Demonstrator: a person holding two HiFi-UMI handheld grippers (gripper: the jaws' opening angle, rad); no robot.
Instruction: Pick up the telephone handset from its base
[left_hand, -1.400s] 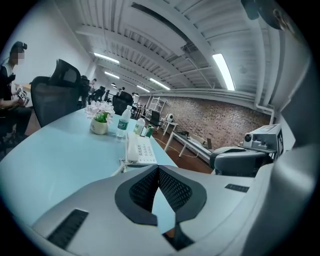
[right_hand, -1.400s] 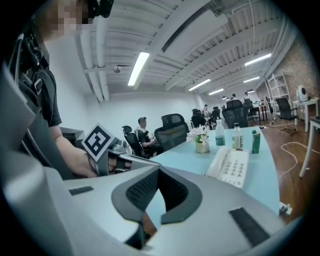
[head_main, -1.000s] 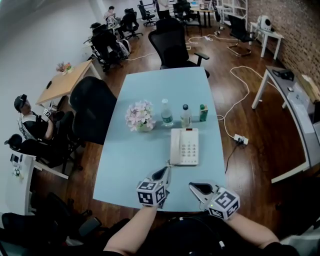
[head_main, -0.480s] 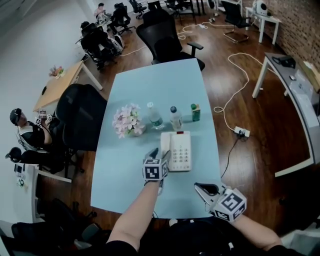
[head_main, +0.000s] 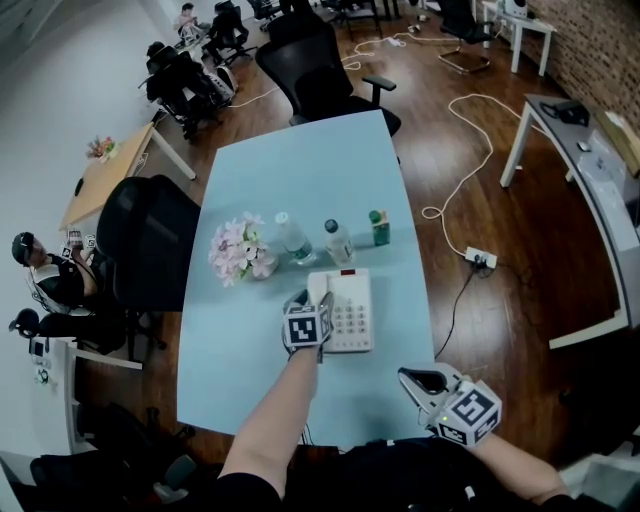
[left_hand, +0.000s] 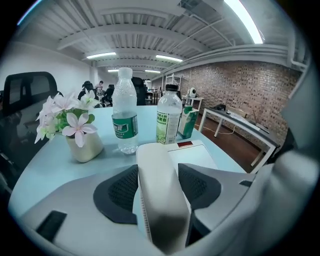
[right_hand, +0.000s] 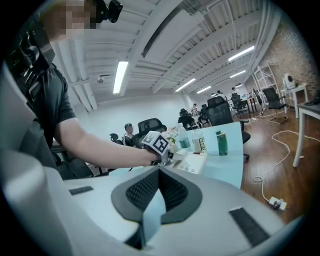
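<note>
Two states: left tongs (head_main: 310, 300), just spread wide, straddle the handset (left_hand: 157, 185); right tongs (right_hand: 159, 175) are pressed together.

handset (left_hand: 157, 185) near end blurred, base (left_hand: 197, 155) seemingly part hidden behind it

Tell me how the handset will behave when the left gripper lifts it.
The handset looks like hard, smooth plastic: probably stiff and light, perhaps slippery. Its rounded back may let it twist between the jaws of the left gripper, which have just been opening and straddle it.
</note>
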